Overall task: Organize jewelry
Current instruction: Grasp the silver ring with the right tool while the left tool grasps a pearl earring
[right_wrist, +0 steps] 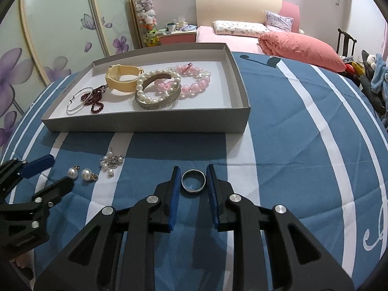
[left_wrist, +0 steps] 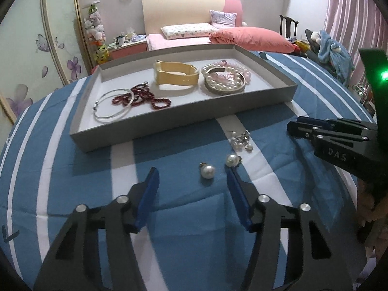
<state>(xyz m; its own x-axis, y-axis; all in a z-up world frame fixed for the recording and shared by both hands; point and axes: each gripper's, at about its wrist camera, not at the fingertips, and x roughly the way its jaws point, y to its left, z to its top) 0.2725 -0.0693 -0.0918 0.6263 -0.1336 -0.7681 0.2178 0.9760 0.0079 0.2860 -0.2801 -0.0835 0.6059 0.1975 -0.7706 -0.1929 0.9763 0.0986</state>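
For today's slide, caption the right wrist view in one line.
Right gripper open around a silver ring on the striped bedspread, jewelry tray beyond.

A blue bedspread with white stripes (right_wrist: 303, 126) covers the foreground surface. Behind it stands a bed with a cream-and-pink headboard (right_wrist: 242, 4), a patterned pillow (right_wrist: 238, 28) and a coral duvet (right_wrist: 303, 46) (bunched at the right side). A stack of plush toys (right_wrist: 145, 12) rises beside a wardrobe with purple flower decals (right_wrist: 36, 48). A dark wooden chair (right_wrist: 346, 41) stands near pink curtains (left_wrist: 351, 19).
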